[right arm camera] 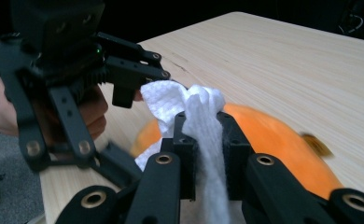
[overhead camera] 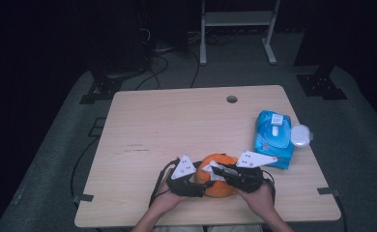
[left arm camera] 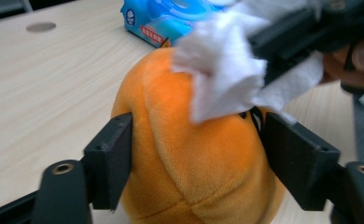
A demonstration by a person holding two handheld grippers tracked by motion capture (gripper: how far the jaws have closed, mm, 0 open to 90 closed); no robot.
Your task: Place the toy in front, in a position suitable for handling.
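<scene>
While open, wipe pack (overhead camera: 273, 137) on table (overhead camera: 152, 125).

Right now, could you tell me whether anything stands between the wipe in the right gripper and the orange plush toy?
Nothing visible does. The right gripper is shut on the white wipe, which lies directly on top of the orange plush toy. The left gripper clamps the toy's sides lower down, clear of the wipe.
</scene>
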